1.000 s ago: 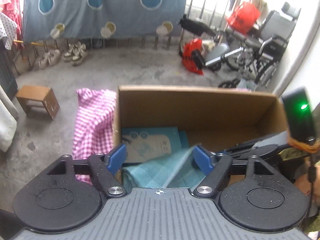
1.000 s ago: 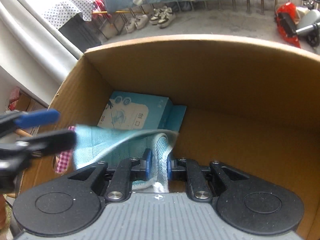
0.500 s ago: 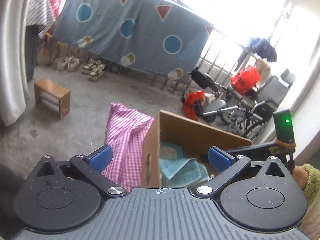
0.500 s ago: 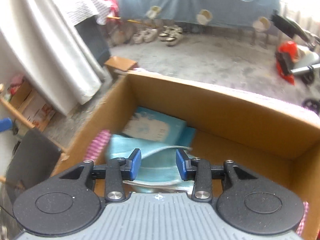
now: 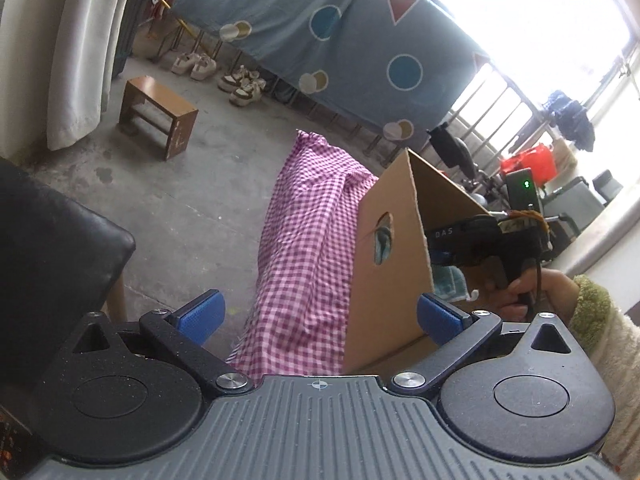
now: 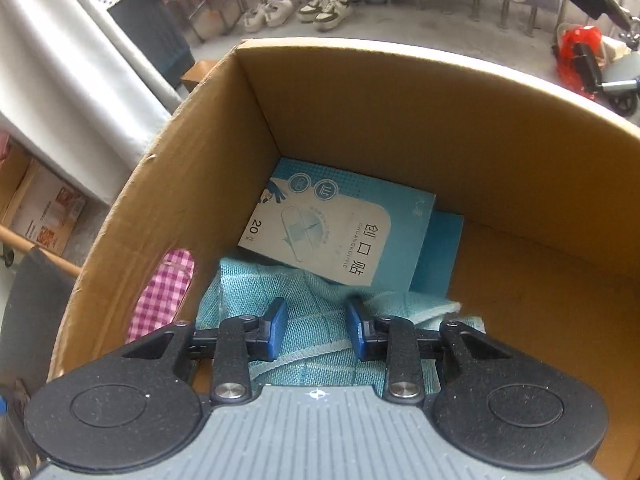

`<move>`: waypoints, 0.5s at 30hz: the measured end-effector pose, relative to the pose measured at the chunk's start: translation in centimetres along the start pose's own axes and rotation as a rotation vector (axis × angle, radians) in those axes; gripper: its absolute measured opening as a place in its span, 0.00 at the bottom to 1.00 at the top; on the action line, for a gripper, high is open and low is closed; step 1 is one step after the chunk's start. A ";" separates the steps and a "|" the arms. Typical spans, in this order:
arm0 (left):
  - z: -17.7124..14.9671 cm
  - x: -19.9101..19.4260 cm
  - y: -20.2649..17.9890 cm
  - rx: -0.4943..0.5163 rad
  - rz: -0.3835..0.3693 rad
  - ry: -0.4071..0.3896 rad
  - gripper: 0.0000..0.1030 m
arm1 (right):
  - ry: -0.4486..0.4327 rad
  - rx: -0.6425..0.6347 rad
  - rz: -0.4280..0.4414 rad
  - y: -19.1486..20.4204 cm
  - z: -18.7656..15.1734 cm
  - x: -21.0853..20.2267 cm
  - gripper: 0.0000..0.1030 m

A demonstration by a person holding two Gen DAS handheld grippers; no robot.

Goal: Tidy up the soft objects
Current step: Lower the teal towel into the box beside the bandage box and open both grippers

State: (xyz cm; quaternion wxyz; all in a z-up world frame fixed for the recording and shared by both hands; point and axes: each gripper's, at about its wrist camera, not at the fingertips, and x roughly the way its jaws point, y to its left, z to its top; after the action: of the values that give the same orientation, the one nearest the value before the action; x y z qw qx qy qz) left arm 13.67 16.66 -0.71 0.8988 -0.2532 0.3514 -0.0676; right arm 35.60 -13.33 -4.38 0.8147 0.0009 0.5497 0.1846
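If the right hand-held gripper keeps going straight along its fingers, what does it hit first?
Most likely the teal woven cloth lying in the brown cardboard box. It sits right between and below the open fingers of the right hand-held gripper, though the gap to it is hard to judge.

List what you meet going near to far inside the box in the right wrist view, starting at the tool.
Right tool → teal towel lying under it → light blue plaster packet resting partly on the towel → far wall of the cardboard box → white shoes on the floor beyond.
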 end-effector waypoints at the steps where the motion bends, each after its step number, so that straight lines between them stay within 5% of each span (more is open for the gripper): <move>1: 0.0 -0.1 0.0 0.011 0.007 -0.004 1.00 | 0.001 0.004 -0.005 0.2 -0.1 -0.1 0.35; 9: -1.7 -1.5 -0.4 0.081 0.016 -0.028 1.00 | -0.027 0.005 0.074 1.5 0.0 -3.3 0.35; 15: -3.0 -2.7 -1.2 0.128 -0.035 -0.066 1.00 | 0.018 -0.006 0.090 2.8 -0.7 -0.6 0.34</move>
State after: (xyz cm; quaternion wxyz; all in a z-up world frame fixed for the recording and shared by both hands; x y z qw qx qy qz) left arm 9.70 15.26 -0.35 0.9229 -0.2033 0.3122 -0.0973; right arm 33.93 -11.00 -3.53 0.8007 0.0217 0.5558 0.2227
